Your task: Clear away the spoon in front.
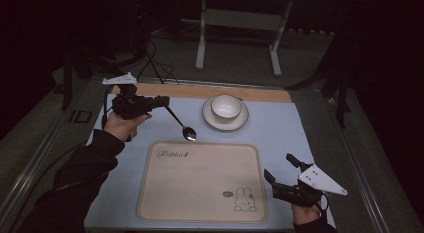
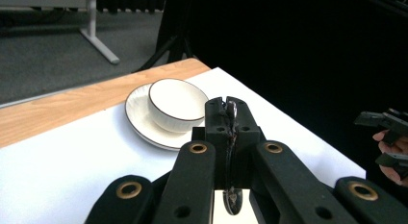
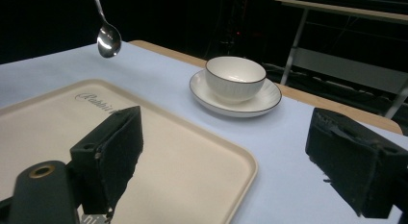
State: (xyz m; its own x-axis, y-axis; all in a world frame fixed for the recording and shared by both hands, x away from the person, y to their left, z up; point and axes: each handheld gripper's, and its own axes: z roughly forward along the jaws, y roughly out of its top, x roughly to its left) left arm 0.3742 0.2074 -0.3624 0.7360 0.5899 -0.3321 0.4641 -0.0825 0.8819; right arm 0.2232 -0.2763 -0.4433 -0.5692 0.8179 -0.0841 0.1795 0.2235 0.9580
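Hanging in the air above the white mat (image 1: 280,135), the spoon (image 1: 181,124) is pinched by its handle end in the left gripper (image 1: 162,101), whose jaws are clamped tight on it. Its long axis runs on a slant, from the grip down and toward the tray (image 1: 150,203), with the bowl end lowest, just off the tray's far edge in the high view. In the left gripper view the handle shows as a thin dark strip squeezed between the two black pads, and the spoon's bowl peeks out at the bottom edge of the frame, mostly cut off. In the right gripper view the spoon (image 3: 108,37) hangs bowl-down at the top left, its handle cut by the frame's upper edge, so the grip is not seen there.

Just beyond it stands the white bowl (image 1: 225,106) on its saucer (image 1: 209,120), well apart from the spoon. The tray lies nearer the person, its printed script and small rabbit drawing faint in the dim light.

The right gripper (image 1: 280,174) rests at the tray's right side, near its near corner, its jaws spread wide with nothing between them. The room behind the table is dark and hard to read.
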